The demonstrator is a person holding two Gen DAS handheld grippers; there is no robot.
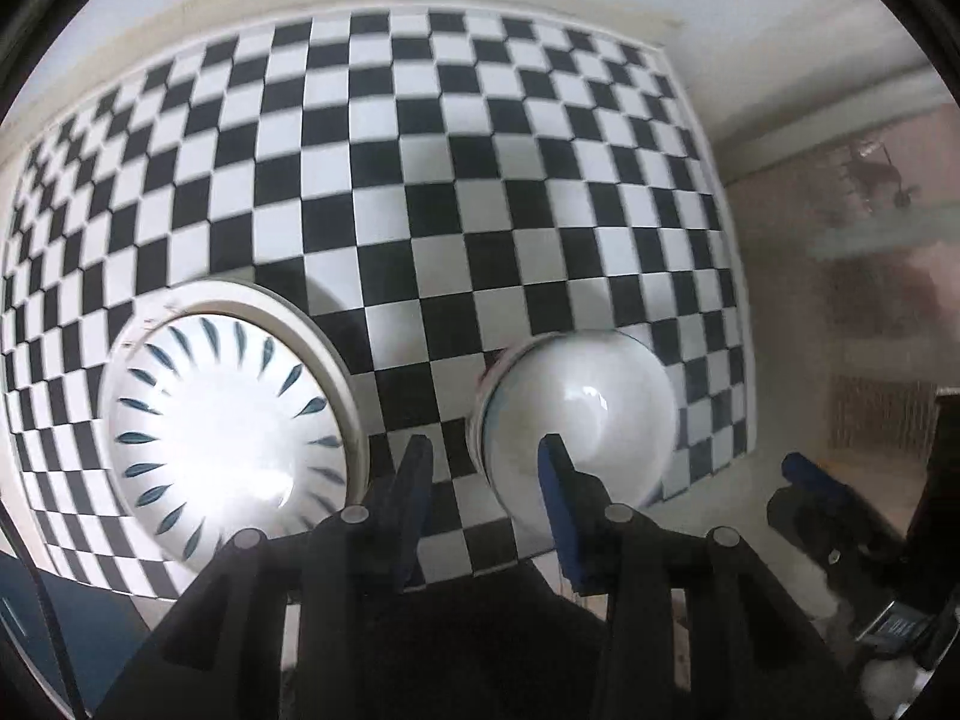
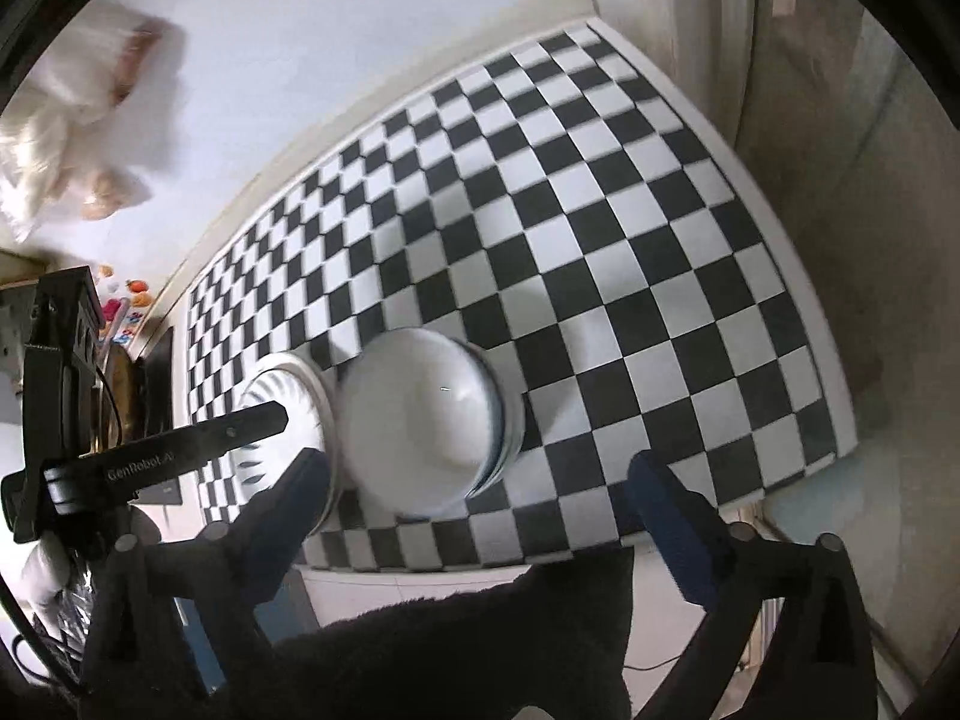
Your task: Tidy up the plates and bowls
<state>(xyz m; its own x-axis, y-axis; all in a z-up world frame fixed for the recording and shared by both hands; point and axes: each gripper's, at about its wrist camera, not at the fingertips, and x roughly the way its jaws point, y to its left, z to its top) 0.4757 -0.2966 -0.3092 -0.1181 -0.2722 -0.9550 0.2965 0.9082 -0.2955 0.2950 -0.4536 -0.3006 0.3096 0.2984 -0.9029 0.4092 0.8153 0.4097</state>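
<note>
A plate with blue petal marks lies on the checkered mat at the near left. A stack of white bowls stands to its right, near the mat's front edge. My left gripper is open and empty, its right finger in front of the bowls' near left rim. In the right wrist view the bowls sit ahead of my right gripper, which is wide open and empty above the mat's front edge. The plate lies to their left, partly behind the left gripper's body.
The checkered mat covers the table up to a white wall. The table's right edge drops to a pinkish floor. Dark gear lies at the lower right. White bags and colourful items sit at the far left.
</note>
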